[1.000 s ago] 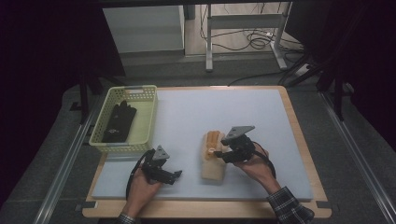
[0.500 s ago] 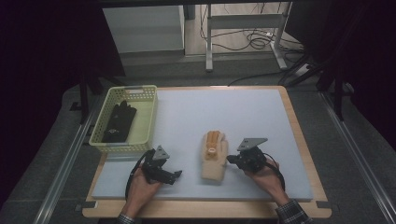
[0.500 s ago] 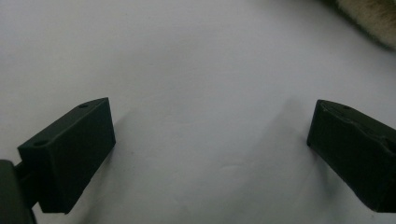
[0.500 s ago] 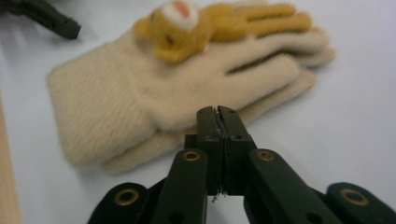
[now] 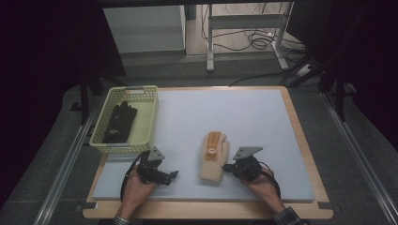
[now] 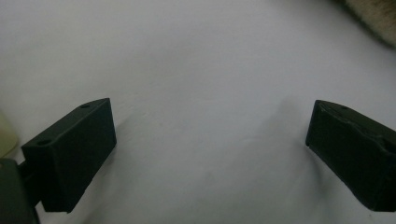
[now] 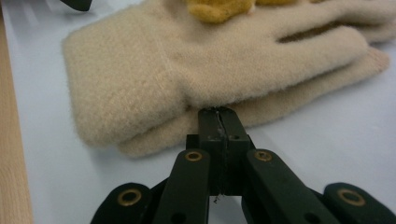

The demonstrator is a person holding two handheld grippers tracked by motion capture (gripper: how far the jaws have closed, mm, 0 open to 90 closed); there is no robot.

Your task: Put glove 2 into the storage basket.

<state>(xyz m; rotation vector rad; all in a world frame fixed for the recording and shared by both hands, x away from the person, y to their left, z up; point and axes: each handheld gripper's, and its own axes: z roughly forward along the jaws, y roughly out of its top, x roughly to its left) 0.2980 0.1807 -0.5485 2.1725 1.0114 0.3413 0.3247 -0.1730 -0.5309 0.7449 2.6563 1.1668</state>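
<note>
Jaws of the right gripper (image 7: pixel 219 114) are pressed together with nothing between them, tips touching the near edge of the beige gloves (image 7: pixel 187 70) stacked straight ahead. Their long axis runs across the jaws, cuff left, fingers right. Left gripper (image 6: pixel 210 154) jaws stand wide apart, gloves well off to their far right.

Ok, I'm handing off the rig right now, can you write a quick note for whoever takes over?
Left gripper: open, holding nothing, low over the grey mat.
Right gripper: jaws shut with nothing between them, tips against the edge of the beige gloves.
The beige gloves lie stacked flat on the mat; a black glove lies in the yellow basket.
Done: black glove is in the basket.
Left, probably: the beige gloves, not yet gripped or moved.
</note>
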